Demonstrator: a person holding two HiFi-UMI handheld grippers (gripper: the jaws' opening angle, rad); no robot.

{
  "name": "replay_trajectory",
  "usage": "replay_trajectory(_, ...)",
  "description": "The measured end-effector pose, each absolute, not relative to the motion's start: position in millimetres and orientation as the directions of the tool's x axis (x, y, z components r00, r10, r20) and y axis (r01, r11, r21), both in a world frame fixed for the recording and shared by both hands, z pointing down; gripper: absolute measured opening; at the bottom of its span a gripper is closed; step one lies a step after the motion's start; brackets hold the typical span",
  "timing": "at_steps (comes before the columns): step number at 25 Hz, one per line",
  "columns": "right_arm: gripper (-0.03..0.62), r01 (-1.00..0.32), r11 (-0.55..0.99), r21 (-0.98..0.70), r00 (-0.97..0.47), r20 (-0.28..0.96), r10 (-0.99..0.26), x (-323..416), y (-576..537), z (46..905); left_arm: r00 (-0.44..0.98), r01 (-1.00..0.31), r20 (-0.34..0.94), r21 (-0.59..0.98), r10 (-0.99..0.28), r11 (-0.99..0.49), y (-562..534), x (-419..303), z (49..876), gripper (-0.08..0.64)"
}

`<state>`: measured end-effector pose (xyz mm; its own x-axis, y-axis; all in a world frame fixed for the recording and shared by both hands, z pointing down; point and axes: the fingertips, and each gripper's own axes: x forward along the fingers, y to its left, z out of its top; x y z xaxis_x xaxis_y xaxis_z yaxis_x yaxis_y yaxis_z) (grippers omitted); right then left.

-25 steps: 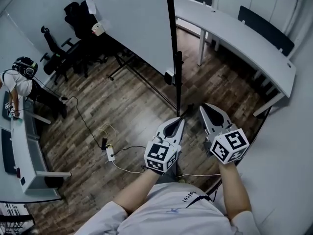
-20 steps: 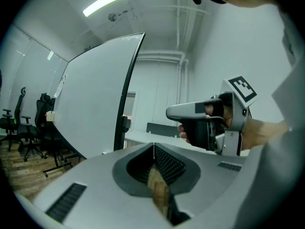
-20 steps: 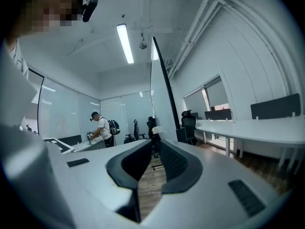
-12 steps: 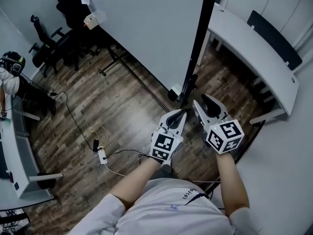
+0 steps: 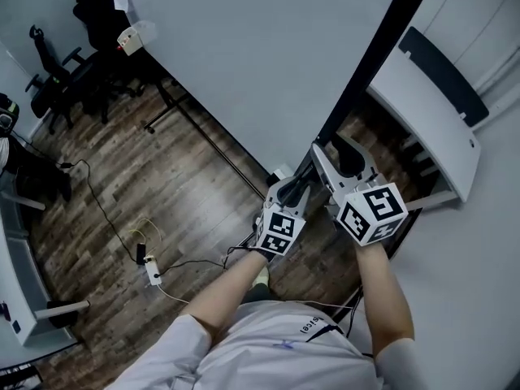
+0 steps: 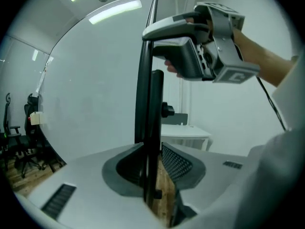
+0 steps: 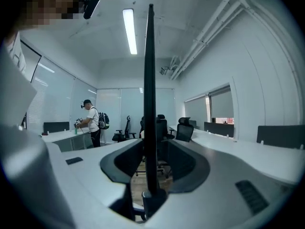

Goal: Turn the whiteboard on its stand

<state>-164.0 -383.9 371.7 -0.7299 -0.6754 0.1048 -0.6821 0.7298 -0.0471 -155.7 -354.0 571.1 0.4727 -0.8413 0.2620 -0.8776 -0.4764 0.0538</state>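
The whiteboard (image 5: 260,55) stands on its black wheeled stand (image 5: 203,136), and its black side frame (image 5: 374,55) runs down to both grippers. My left gripper (image 5: 302,187) is shut on that frame (image 6: 145,104); its pads touch the frame on both sides at the tips. My right gripper (image 5: 335,153) sits just higher on the same edge and also shows in the left gripper view (image 6: 150,39). Its jaws are opening. The thin black edge (image 7: 150,104) stands between them with a gap on each side.
A long white desk (image 5: 431,112) lies close behind the board on the right. Office chairs (image 5: 89,23) stand at the far left, and a power strip with cables (image 5: 150,270) lies on the wood floor. A person with a backpack (image 7: 93,120) stands at a far desk.
The board has come much nearer and both grippers have reached its black edge. The right jaws have spread apart.
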Motion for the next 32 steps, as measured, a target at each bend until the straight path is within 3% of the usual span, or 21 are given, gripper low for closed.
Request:
replay_trajectory(3,0.153,-0.652,0.756,-0.058,-0.758,0.075,-0.648,-172.5,-389.6,350.8,0.473,-0.877,0.227,0.027,-0.851,-0.48,-358.7,-156.6,570.4,0.11)
replay_trajectory(6,0.084,-0.629,0.777,-0.042,-0.777,0.068,-0.626,-174.4,-392.5,343.6,0.472,-0.878,0.204,0.022,-0.858,-0.478,-361.8,-154.1,568.1,0.11)
replay_trajectory(23,0.081,-0.618,0.785,-0.035,-0.785,0.071,-0.615,-130.9,-375.8,349.0,0.497,-0.863,0.241,0.036,-0.834,-0.504,-344.1,-108.9,572.5,0.092)
replay_trajectory(32,0.081,-0.589,0.807,-0.023,-0.807,0.067,-0.587,-72.9,-359.9,345.6,0.539,-0.836,0.23,0.029,-0.81,-0.548,-330.2,-48.9,565.6,0.091)
